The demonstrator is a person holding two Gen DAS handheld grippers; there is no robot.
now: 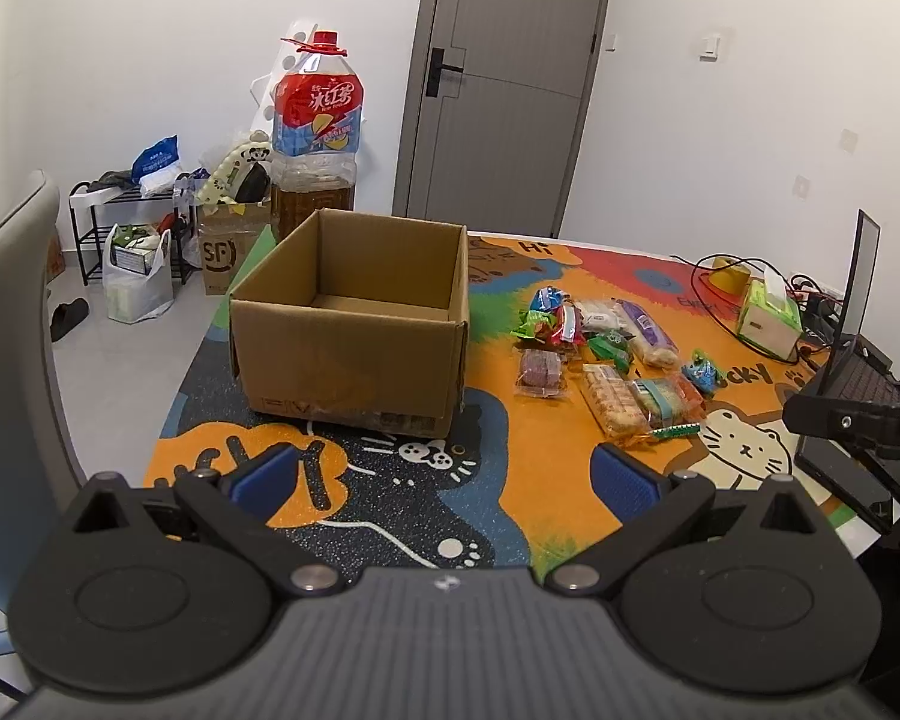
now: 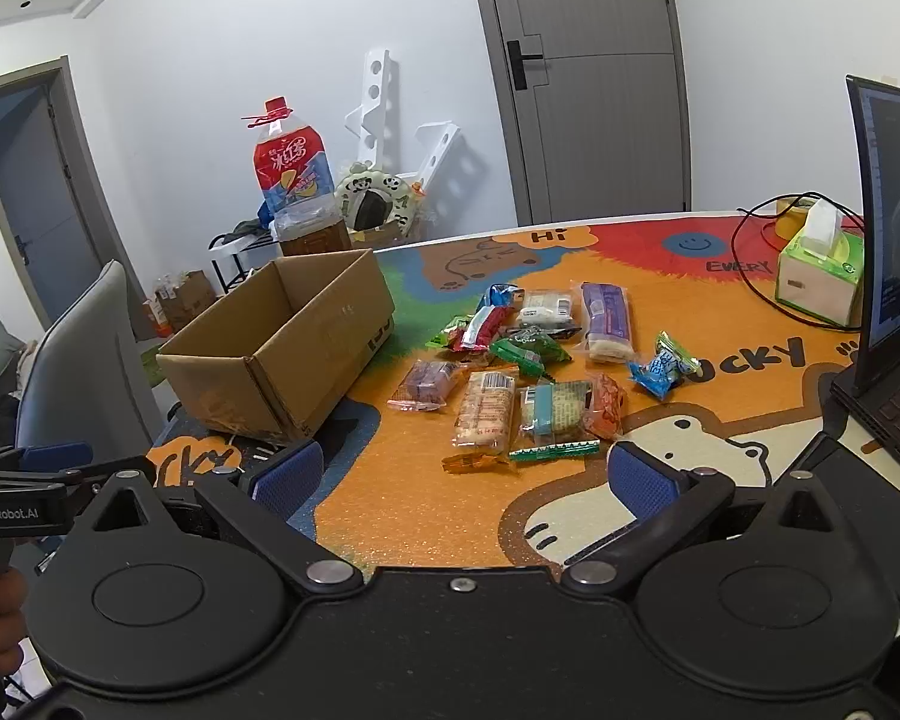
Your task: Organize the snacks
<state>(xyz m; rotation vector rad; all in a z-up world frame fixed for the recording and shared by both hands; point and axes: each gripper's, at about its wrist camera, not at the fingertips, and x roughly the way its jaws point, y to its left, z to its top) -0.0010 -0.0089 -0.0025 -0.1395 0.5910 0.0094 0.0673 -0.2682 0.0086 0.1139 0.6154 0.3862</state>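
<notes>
Both tongs, left (image 1: 444, 477) and right (image 2: 465, 477), hung spread and empty. Ahead of the left sat the open brown cardboard box (image 1: 354, 324), apparently empty; wrapped snack packets (image 2: 528, 372) lay scattered beyond the right, none yet packed.

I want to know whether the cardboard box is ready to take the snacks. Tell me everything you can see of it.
The cardboard box is plain brown corrugated card, rectangular, standing upright on the colourful table mat with its top open. The part of its floor that shows looks bare. Faint printed markings and some scuffing or tape residue run along the lower front wall. The snack packets lie beside it on the mat, apart from it. Neither the left gripper nor the right gripper touches it.
</notes>
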